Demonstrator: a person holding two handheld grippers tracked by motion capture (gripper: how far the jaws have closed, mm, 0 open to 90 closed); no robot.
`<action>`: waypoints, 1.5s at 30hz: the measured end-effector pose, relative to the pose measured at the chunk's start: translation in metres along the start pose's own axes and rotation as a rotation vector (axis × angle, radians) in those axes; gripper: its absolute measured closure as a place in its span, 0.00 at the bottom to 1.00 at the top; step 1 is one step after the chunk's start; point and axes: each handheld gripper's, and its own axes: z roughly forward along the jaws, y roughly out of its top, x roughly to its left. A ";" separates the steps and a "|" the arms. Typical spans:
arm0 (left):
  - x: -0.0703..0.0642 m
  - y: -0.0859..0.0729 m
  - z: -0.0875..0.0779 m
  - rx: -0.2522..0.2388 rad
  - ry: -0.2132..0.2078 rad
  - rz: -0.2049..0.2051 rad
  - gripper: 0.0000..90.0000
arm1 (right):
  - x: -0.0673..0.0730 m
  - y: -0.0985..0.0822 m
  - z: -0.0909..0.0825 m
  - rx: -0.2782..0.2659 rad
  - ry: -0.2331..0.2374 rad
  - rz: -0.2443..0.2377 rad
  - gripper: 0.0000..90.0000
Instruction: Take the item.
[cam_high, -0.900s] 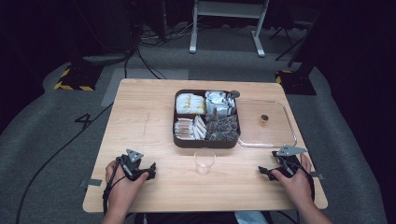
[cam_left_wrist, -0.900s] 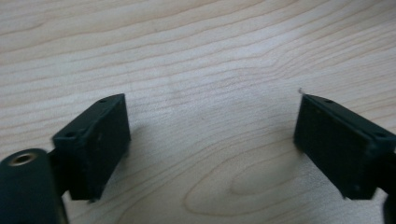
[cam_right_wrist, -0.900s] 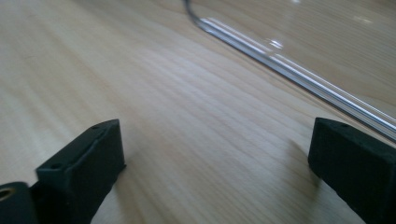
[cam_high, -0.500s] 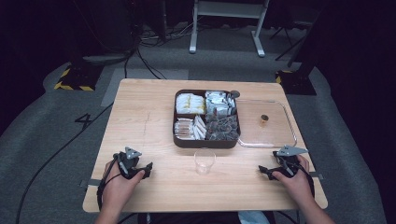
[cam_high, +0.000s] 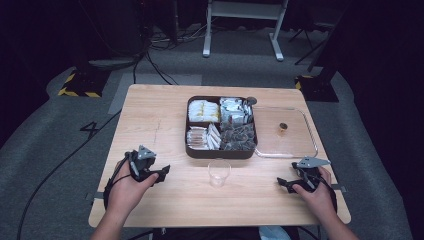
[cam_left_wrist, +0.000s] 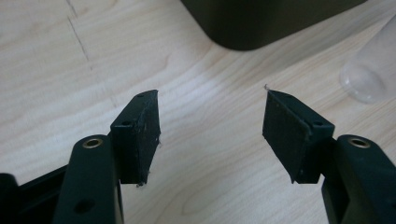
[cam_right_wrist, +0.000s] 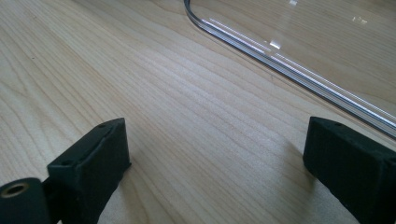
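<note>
Item one, the wooden table (cam_high: 150, 115): it carries everything, and nothing on it has shifted. Item two, the clear lid (cam_high: 292, 142): flat by the right edge, touching the tray's right wall, its rim (cam_right_wrist: 289, 60) just ahead of my right jaws. Item three, the dark compartment tray (cam_high: 221, 151): centre of the table, four compartments full of packets, uncovered. Item four, the clear cup (cam_high: 219, 173): upright and empty, just in front of the tray's near wall, between my two tools and well apart from both. Item five, the left gripper (cam_high: 162, 172): near the near-left corner, jaws apart with bare wood between them. It has edged slightly up the table and now faces the tray corner (cam_left_wrist: 261, 21) and the cup (cam_left_wrist: 369, 74). I read that as the start of a reach for the cup, nothing yet touched. Item six, the right gripper (cam_high: 284, 184): near the near-right corner, jaws spread wide, empty, unmoved.
</note>
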 end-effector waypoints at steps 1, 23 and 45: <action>-0.001 0.004 0.000 -0.006 -0.005 0.006 0.41 | 0.000 0.000 0.000 -0.001 0.001 -0.002 0.08; -0.013 0.093 0.032 -0.108 -0.113 0.091 0.41 | -0.001 0.001 0.001 0.001 0.011 -0.011 0.08; -0.011 0.152 0.096 -0.112 -0.081 0.103 0.43 | -0.002 0.001 0.001 0.000 0.020 -0.016 0.08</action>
